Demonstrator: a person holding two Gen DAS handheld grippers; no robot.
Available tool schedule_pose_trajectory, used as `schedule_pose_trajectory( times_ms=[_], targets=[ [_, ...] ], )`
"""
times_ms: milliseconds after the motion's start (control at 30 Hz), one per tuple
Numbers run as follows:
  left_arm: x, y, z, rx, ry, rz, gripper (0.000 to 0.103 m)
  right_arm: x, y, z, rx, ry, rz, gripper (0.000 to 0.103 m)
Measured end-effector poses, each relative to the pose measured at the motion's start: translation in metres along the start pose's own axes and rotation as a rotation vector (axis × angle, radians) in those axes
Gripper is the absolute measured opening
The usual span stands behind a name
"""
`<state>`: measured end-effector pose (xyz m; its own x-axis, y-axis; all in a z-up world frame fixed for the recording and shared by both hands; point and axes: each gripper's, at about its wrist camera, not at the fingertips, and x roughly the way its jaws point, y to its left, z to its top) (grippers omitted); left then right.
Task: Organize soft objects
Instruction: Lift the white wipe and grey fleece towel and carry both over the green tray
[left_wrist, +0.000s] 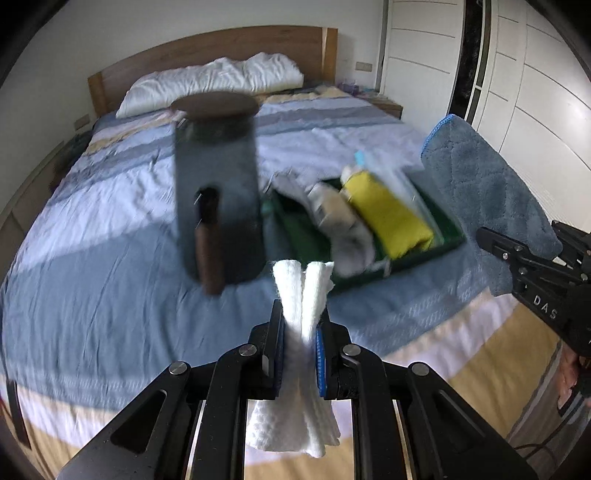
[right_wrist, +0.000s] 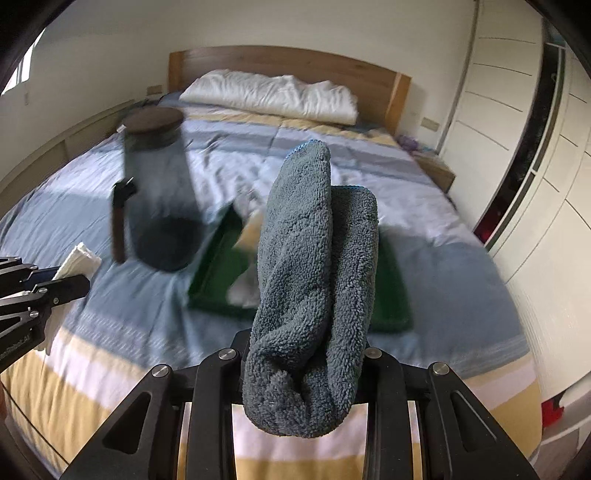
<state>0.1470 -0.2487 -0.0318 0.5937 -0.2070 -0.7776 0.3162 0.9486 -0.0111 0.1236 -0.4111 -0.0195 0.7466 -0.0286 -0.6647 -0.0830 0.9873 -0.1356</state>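
Carrying: both cloths held above the bed (left_wrist: 110, 206), near the green rectangular tray (left_wrist: 452, 236), likely for sorting.
Left gripper (left_wrist: 300, 341): jaws pinching folded white waffle-weave cloth (left_wrist: 301, 291).
Right gripper (right_wrist: 304, 363): jaws clamping bunched grey-blue fluffy microfibre towel (right_wrist: 314, 266).

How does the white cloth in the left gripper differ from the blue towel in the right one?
The white cloth is thin and flat-woven; the blue towel is thick and fluffy. The cloth is pinched to a narrow waist; the towel bulges wide between the jaws. Both are held folded above the bed.
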Motion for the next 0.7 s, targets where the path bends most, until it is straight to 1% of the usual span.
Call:
schedule_pose_trajectory(
  times_ms=[100, 267, 400, 567, 700],
  targets=[
    [0.012, -0.013, 0.026, 0.005, -0.017, -0.005, 0.011, 0.006, -0.013, 0.009, 0.011, -0.018, -0.018, 0.029],
    [0.036, -0.022, 0.056, -0.008, -0.023, -0.013, 0.011, 0.025, -0.037, 0.02, 0.035, -0.027, -0.039, 0.029],
    [0.058, -0.027, 0.075, -0.016, -0.021, -0.004, 0.011, 0.054, -0.047, 0.03, 0.044, -0.024, -0.047, 0.029],
    [0.082, -0.033, 0.085, -0.027, -0.001, 0.0, 0.011, 0.082, -0.056, 0.039, 0.056, -0.017, -0.05, 0.029],
    [0.102, -0.036, 0.079, -0.041, 0.031, 0.015, 0.011, 0.109, -0.059, 0.045, 0.066, -0.007, -0.044, 0.029]
  ],
)
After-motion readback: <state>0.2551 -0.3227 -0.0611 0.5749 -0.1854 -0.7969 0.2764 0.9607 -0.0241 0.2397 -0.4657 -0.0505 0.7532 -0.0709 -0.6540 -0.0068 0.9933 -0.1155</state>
